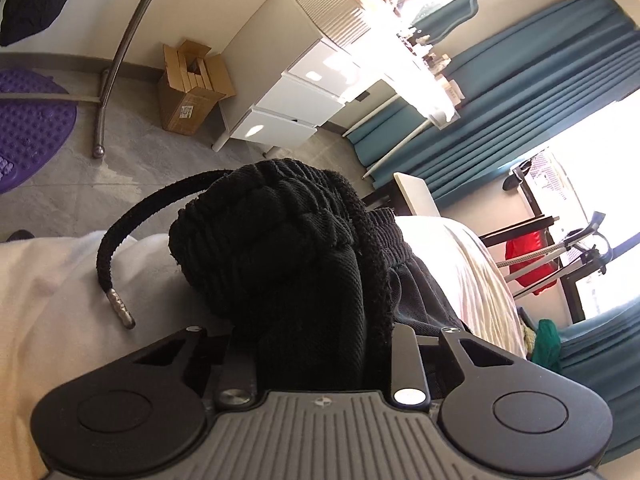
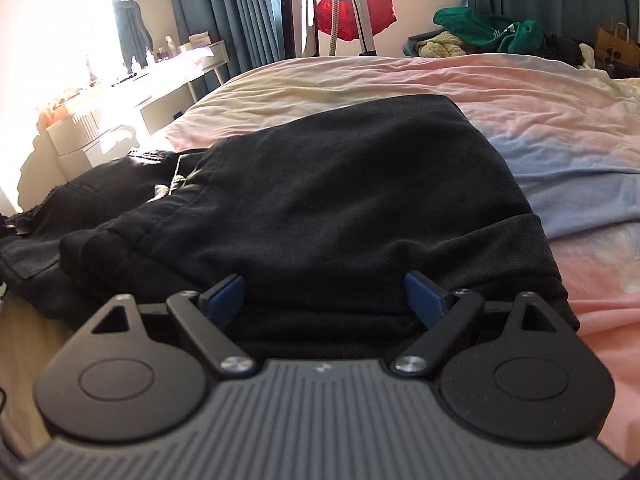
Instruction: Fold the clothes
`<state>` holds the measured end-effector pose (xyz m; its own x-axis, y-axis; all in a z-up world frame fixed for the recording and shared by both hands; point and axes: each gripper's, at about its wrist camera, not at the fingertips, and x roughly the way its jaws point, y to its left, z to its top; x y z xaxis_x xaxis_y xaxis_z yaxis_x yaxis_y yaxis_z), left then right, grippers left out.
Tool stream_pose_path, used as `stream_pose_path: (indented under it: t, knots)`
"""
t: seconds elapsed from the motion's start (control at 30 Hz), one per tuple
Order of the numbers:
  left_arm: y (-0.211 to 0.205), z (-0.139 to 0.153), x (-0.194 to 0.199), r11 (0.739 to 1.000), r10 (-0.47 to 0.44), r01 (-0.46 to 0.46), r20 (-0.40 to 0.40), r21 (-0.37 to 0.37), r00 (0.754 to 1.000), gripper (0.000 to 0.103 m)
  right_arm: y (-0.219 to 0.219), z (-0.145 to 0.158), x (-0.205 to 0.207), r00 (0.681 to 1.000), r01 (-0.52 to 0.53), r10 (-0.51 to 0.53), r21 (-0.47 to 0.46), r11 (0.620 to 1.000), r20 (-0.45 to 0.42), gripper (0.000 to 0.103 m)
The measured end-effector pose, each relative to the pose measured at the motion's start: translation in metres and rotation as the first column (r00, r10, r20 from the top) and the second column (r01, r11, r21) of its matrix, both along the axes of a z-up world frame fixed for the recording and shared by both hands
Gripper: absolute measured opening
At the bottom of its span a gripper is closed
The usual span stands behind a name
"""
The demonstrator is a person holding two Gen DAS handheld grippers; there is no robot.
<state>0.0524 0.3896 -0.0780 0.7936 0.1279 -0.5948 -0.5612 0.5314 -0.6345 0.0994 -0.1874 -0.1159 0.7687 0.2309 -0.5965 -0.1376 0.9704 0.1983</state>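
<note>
A black pair of drawstring shorts [image 2: 328, 192] lies folded on the bed [image 2: 520, 112]. In the left wrist view my left gripper [image 1: 316, 344] is shut on the bunched elastic waistband [image 1: 280, 216] of the shorts and holds it up; a black drawstring [image 1: 116, 248] with a metal tip hangs to the left. My right gripper [image 2: 324, 300] is open, its blue-padded fingers [image 2: 424, 296] spread and resting on the near edge of the shorts. The fabric hides the left fingertips.
A white dressing table with drawers [image 1: 296, 96] and a cardboard box [image 1: 188, 88] stand on the floor beside the bed. Teal curtains [image 1: 520, 92] cover the window. A green garment pile [image 2: 488, 32] and a red garment on a stand [image 2: 352, 12] lie beyond the bed.
</note>
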Motion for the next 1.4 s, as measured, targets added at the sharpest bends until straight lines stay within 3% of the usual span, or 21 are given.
stream_pose_path:
  t: [0.1,0.17,0.23,0.33,0.4,0.5,0.7,0.77,0.9,0.97,1.03,1.13,1.17,1.33,1.4]
  knots:
    - [-0.024,0.02,0.002,0.991,-0.008,0.005,0.017,0.136,1.0,0.016,-0.002,0.0,-0.001,1.0,-0.001,0.001,0.004,1.0,0.0,0.088]
    - [-0.041,0.034,0.004,0.966,-0.034,0.023,0.036,0.259,0.999,0.015,-0.003,0.001,-0.001,1.0,-0.002,0.002,0.009,1.0,0.0,0.088]
    - [-0.067,0.052,0.008,0.909,-0.071,0.045,0.047,0.414,0.996,0.014,-0.005,0.002,-0.001,1.0,-0.002,0.002,0.017,1.0,-0.002,0.088]
    - [-0.11,0.078,0.013,0.832,-0.116,0.051,0.082,0.552,0.99,0.014,-0.014,0.011,-0.002,1.0,0.019,-0.019,0.078,0.997,0.0,0.088]
    - [-0.139,0.098,0.014,0.789,-0.148,0.05,0.111,0.612,0.983,0.013,-0.025,0.021,-0.006,0.999,0.049,-0.051,0.144,0.988,0.009,0.088]
    - [-0.193,0.128,0.019,0.748,-0.196,0.042,0.161,0.662,0.967,0.013,-0.044,0.038,-0.015,0.993,0.099,-0.111,0.217,0.971,0.043,0.089]
    - [-0.317,0.164,0.031,0.69,-0.295,0.019,0.257,0.723,0.92,0.012,-0.092,0.058,-0.025,0.956,0.265,-0.283,0.182,0.947,0.079,0.089]
    - [-0.37,0.162,0.033,0.68,-0.321,0.005,0.291,0.734,0.901,0.012,-0.118,0.058,-0.027,0.935,0.326,-0.35,0.25,0.912,0.057,0.089]
    - [-0.469,0.15,0.037,0.66,-0.368,-0.017,0.344,0.751,0.864,0.012,-0.169,0.052,-0.037,0.871,0.449,-0.491,0.387,0.805,0.011,0.089]
    - [-0.512,0.135,0.04,0.649,-0.4,0.011,0.329,0.761,0.856,0.012,-0.191,0.046,-0.042,0.832,0.508,-0.555,0.43,0.746,-0.02,0.089]
    - [-0.551,0.113,0.044,0.617,-0.44,0.053,0.289,0.785,0.85,0.012,-0.209,0.039,-0.046,0.797,0.553,-0.601,0.472,0.687,-0.058,0.089]
    - [-0.6,0.057,0.042,0.519,-0.523,0.147,0.177,0.842,0.834,0.013,-0.226,0.029,-0.047,0.768,0.583,-0.633,0.519,0.625,-0.101,0.089]
    - [-0.613,0.036,0.044,0.464,-0.555,0.188,0.118,0.866,0.824,0.013,-0.227,0.027,-0.047,0.766,0.585,-0.635,0.522,0.62,-0.104,0.089]
    - [-0.654,-0.04,0.049,0.198,-0.651,0.401,-0.186,0.894,0.736,0.015,-0.225,0.023,-0.04,0.792,0.558,-0.603,0.515,0.65,-0.097,0.089]
    - [-0.66,-0.049,0.05,0.145,-0.662,0.443,-0.246,0.885,0.708,0.018,-0.226,0.02,-0.037,0.799,0.552,-0.592,0.519,0.652,-0.107,0.089]
